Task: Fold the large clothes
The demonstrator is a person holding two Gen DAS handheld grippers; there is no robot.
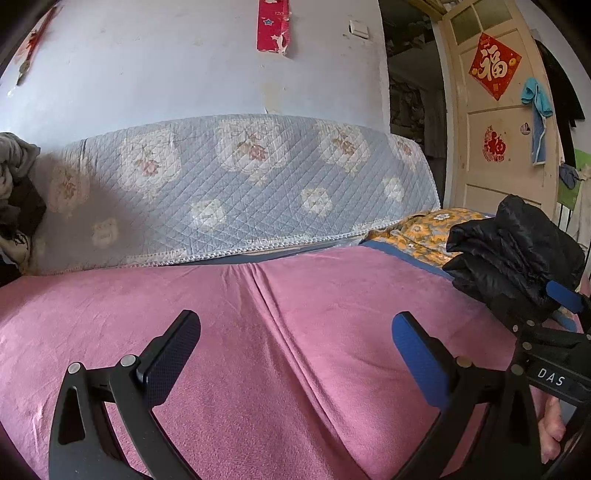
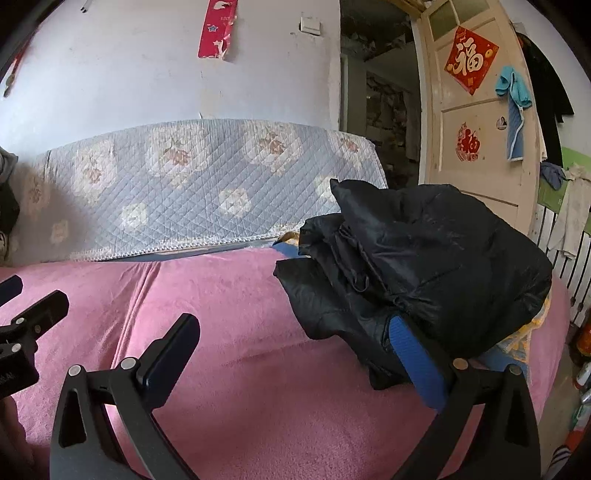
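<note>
covering most of both views, the pink blanket [image 1: 258,332] lies spread flat on the bed, with one long crease running from 12 o'clock toward 5 o'clock in the left wrist view. behind it, at 12 o'clock, the quilted floral cover [image 1: 240,177] drapes over the backrest against the pale wall [image 1: 147,66]. at 2 o'clock the cream door [image 1: 495,122] stands open and carries a red diamond decoration [image 1: 495,65].

the black puffer jacket [image 2: 424,258] sits bunched in a folded heap on the blanket, at 3 o'clock in the right wrist view and at 3 o'clock, farther off, in the left wrist view. its far edge rests over a yellow patterned cloth [image 1: 413,236].

the right gripper [image 2: 295,350] is positioned low over the blanket with its jaws spread wide apart. the dark left finger is clear of all fabric. the blue right finger [image 2: 417,358] is in contact with the lower edge of the jacket, and a fold of the jacket overlaps its tip. nothing is clamped between the fingers.

the left gripper [image 1: 295,350] hovers over bare blanket at 6 o'clock, well apart from the jacket, with its jaws also spread wide and holding nothing.

a red paper strip [image 1: 273,26] hangs on the wall at 12 o'clock, with a white switch [image 1: 359,28] just beside it at 1 o'clock.
</note>
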